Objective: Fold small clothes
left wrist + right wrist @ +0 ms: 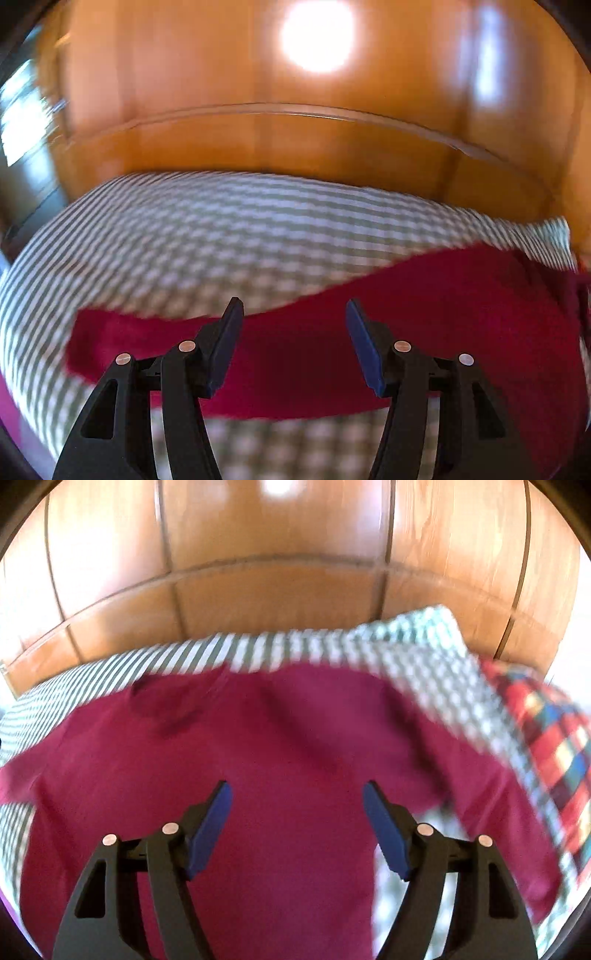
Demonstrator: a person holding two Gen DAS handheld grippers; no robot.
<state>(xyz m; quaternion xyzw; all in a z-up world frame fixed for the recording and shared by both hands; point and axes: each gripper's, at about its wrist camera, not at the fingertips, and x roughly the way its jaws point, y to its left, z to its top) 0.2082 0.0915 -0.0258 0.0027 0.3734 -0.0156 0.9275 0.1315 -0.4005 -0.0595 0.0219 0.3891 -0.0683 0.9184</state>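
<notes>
Both tongs stand with jaws apart and nothing between the pads: the left gripper (293,306) moderately wide, the right gripper (297,788) wider. One dark red garment (258,760) lies spread on the green-and-white checked cloth (207,236), beneath and beyond both sets of fingers, its far edge running past the left tongs and rising toward the right. Wooden panelling (280,587) stands at the far side, and a multicoloured plaid cloth (550,738) lies at the right edge.
</notes>
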